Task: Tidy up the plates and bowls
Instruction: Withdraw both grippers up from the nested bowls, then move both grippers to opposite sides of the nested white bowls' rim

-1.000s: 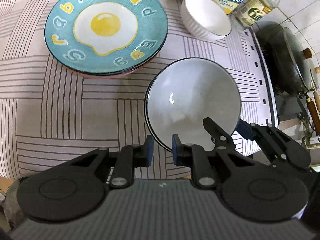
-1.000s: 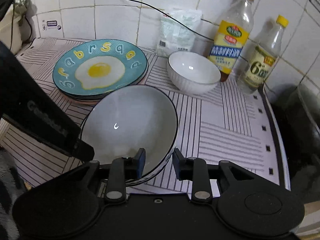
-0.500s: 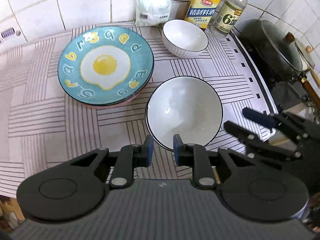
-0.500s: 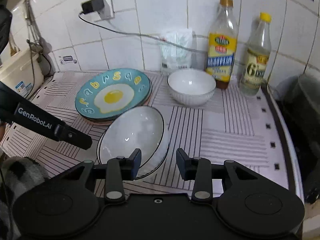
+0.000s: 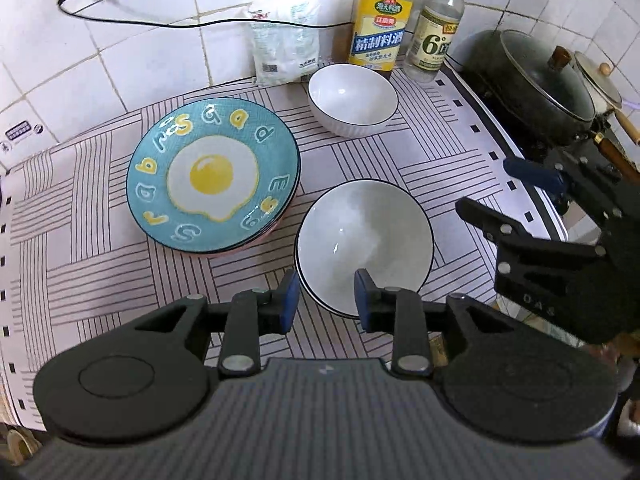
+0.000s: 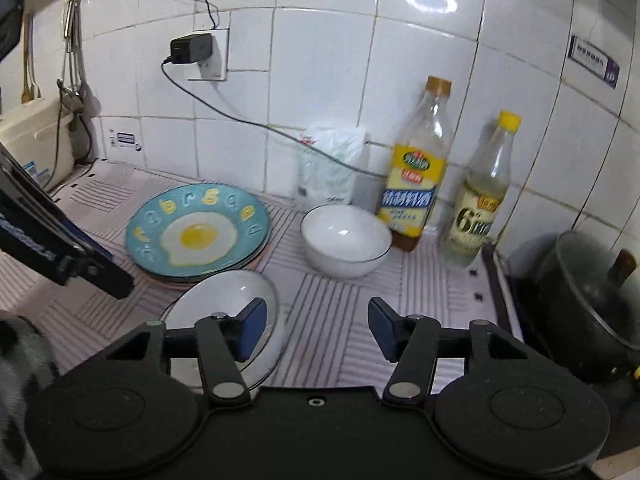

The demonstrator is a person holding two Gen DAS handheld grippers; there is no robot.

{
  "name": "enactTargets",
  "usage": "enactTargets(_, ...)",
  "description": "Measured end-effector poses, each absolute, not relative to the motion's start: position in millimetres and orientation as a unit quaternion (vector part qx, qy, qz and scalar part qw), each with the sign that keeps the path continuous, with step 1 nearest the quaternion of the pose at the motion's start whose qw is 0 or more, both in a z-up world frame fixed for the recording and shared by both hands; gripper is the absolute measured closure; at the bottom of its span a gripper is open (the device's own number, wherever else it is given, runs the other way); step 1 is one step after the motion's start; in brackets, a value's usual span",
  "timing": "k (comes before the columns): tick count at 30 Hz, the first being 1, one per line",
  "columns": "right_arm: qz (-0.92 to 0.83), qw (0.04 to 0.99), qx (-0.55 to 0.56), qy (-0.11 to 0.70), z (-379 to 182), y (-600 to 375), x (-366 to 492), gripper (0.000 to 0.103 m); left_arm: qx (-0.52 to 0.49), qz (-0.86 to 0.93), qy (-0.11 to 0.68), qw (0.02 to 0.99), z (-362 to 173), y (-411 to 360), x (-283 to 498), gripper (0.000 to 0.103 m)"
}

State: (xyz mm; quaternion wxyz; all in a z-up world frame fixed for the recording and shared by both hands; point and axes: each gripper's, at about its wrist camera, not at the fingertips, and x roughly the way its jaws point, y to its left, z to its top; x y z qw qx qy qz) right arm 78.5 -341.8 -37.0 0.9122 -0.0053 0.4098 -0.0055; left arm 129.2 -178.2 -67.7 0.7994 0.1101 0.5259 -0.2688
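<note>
A stack of white bowls with dark rims [image 5: 364, 240] sits on the striped mat, also in the right wrist view [image 6: 228, 300]. A teal plate with a fried-egg print [image 5: 212, 176] tops a plate stack to its left and shows in the right wrist view [image 6: 198, 236]. A single white ribbed bowl [image 5: 352, 98] stands at the back [image 6: 346, 240]. My left gripper [image 5: 324, 300] is open and empty, raised above the near rim of the stacked bowls. My right gripper [image 6: 316, 330] is open and empty, raised to the right of them; it shows in the left wrist view [image 5: 516, 188].
An oil bottle [image 6: 416, 176], a vinegar bottle [image 6: 480, 200] and a white bag [image 6: 330, 164] stand along the tiled wall. A black lidded pot [image 5: 532, 84] sits on the stove at right. A charger cable [image 6: 240, 120] hangs across the wall.
Both grippers have lifted up and back from the stacked bowls. Both sets of jaws have opened wider. The bowls stay on the mat.
</note>
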Motion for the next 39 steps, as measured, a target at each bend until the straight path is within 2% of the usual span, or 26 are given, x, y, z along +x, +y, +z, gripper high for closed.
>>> enactTargets(4,0.000,0.915,0.017,0.403,-38.6,-352.7,88.2,0.036,0.121,-0.265,0.527,0.798,-69.8,-182.3,141.0,0.072)
enactTargets(7,0.003,0.920,0.034,0.391,-40.1,-362.1,97.1,0.028,0.113,-0.265,0.524,0.801,-73.2,-184.2,156.8,0.063)
enactTargets(8,0.006,0.919,0.039,0.391,-41.9,-363.9,100.9,0.029,0.107,-0.264,0.522,0.804,-74.3,-184.7,163.9,0.056)
enactTargets(9,0.008,0.919,0.043,0.393,-43.5,-366.9,105.4,0.029,0.104,-0.261,0.521,0.806,-75.7,-185.7,171.8,0.054)
enactTargets(15,0.038,0.919,0.090,0.381,-60.9,-393.6,135.9,0.029,0.088,-0.271,0.493,0.822,-85.7,-202.0,218.9,0.045)
enactTargets(21,0.025,0.914,0.151,0.375,-106.8,-423.6,170.8,0.029,0.060,-0.272,0.469,0.838,-116.7,-226.3,264.3,0.044)
enactTargets(26,-0.022,0.892,0.202,0.404,-152.2,-444.7,196.6,0.030,0.065,-0.246,0.468,0.846,-143.6,-254.0,297.2,0.046)
enactTargets(29,-0.040,0.870,0.248,0.424,-173.6,-456.0,205.8,0.039,0.090,-0.248,0.475,0.840,-158.6,-272.0,304.8,0.046)
enactTargets(31,-0.041,0.861,0.276,0.426,-183.9,-461.1,208.0,0.042,0.107,-0.244,0.475,0.839,-168.1,-280.7,307.5,0.047)
enactTargets(34,-0.037,0.853,0.307,0.421,-193.1,-466.6,207.6,0.054,0.105,-0.247,0.473,0.839,-176.8,-286.3,310.2,0.052)
enactTargets(37,-0.046,0.842,0.340,0.417,-199.8,-473.9,202.8,0.071,0.097,-0.260,0.475,0.835,-182.1,-289.3,310.3,0.064)
enactTargets(39,-0.046,0.833,0.361,0.416,-204.5,-477.6,200.5,0.079,0.094,-0.274,0.478,0.830,-186.5,-291.4,308.2,0.083)
